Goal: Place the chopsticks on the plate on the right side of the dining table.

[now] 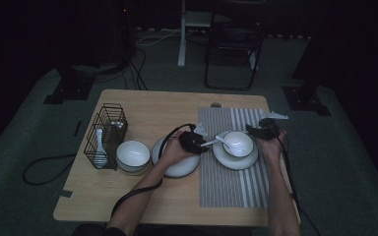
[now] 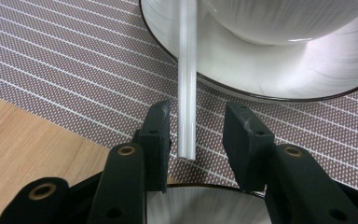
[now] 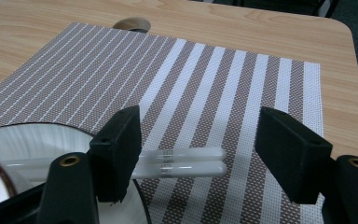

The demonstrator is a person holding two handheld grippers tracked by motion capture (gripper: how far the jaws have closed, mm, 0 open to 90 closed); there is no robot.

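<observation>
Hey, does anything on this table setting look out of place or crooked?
A pair of white chopsticks lies partly on the plate and partly over the striped placemat, not beside the plate. Nothing looks spilled or broken.

Wide-apart fingers (image 3: 116,158) over striped placemat (image 3: 205,84) w/ white chopsticks (image 3: 182,163), plate rim (image 3: 37,128) at left
</observation>
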